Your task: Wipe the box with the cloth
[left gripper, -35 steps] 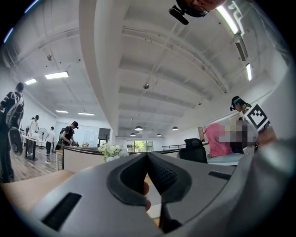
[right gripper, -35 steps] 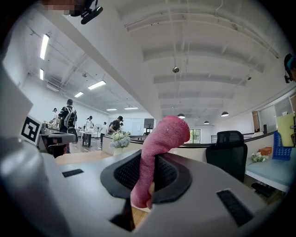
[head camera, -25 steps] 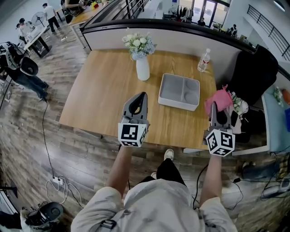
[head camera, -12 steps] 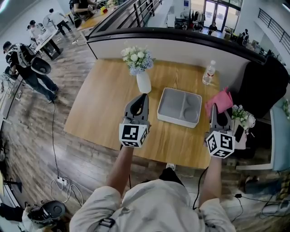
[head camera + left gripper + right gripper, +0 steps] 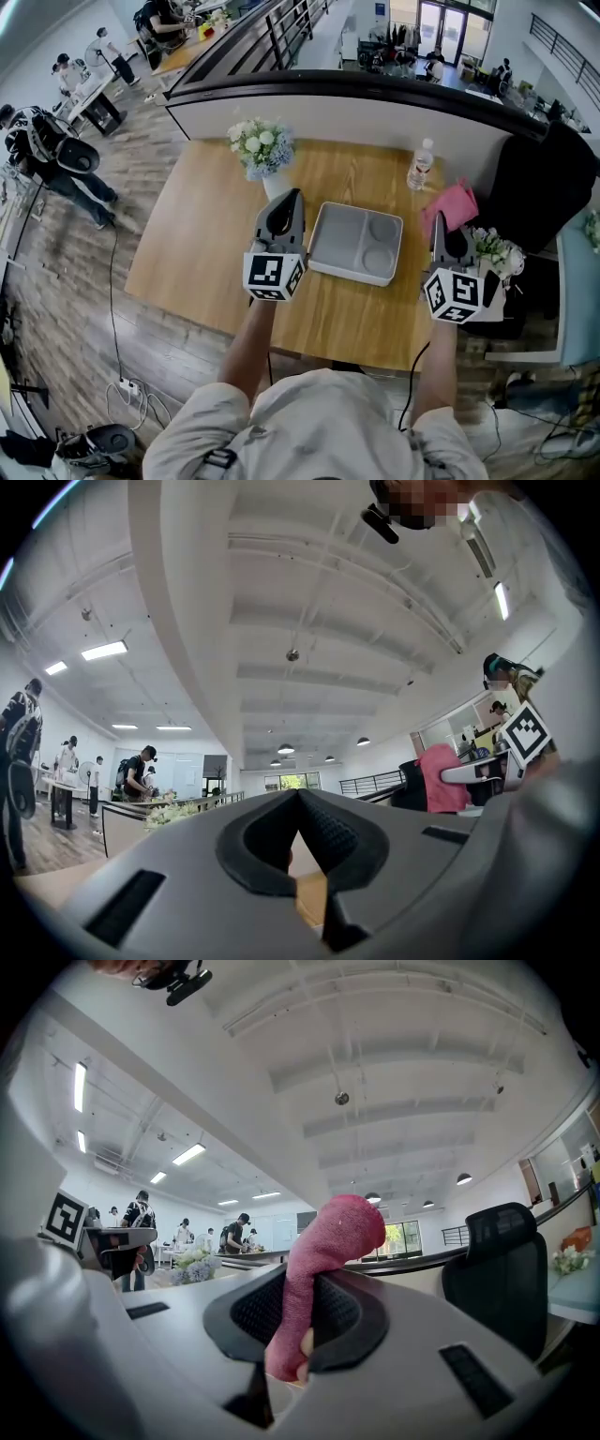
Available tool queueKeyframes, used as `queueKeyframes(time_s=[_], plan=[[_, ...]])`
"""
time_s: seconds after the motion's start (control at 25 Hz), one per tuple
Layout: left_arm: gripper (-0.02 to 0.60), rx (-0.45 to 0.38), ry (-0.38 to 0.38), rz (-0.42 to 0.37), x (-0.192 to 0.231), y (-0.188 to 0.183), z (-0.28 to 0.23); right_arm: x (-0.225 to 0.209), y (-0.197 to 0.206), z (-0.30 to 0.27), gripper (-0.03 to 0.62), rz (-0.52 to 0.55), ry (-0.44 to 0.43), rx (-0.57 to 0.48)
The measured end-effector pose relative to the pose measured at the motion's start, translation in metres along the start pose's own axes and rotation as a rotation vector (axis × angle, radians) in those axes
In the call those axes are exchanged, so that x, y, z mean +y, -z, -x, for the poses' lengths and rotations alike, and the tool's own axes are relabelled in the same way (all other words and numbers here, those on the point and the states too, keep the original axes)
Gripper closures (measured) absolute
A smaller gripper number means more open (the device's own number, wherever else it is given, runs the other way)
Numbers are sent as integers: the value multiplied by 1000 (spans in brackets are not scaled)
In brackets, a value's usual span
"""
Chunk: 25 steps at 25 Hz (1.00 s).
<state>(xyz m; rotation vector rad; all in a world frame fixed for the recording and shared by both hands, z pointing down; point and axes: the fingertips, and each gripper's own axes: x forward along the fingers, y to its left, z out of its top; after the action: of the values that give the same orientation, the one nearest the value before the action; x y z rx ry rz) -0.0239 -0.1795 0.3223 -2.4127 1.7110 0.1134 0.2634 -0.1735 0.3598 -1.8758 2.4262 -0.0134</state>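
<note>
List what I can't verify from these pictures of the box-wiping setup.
- Box: absent from both gripper views, which tilt up towards the ceiling; any dirt is too small to see in the head view.
- Vase: mostly behind the left gripper in the head view.
- Bottle label: too small to read.
- Cloth: its lower end is buried between the right gripper's jaws.

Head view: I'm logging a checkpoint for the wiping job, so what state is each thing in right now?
Left gripper: shut, empty.
Right gripper: shut on cloth.
Cloth: raised, clear of the box.
Box: empty, flat on the table, untouched.
Bottle: upright, capped.
Vase: upright, holding flowers.
</note>
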Motion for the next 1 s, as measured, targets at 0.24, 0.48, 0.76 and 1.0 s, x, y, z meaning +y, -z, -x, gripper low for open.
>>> queueKeyframes(time_s=[0.24,0.48,0.76,1.0], plan=[[568,-7,6,3,-7,3,-34,-23,-1,-21,528,9,-1,-1],[568,8,7,9,-9,12,-48,-32,6,-33,528,33,-4,26],[568,18,35,13,-4,24,-58,-30,14,-39,528,47,16,45],[569,49,113,-42,-8,37,-61,-22,14,-44,528,53,58,48]])
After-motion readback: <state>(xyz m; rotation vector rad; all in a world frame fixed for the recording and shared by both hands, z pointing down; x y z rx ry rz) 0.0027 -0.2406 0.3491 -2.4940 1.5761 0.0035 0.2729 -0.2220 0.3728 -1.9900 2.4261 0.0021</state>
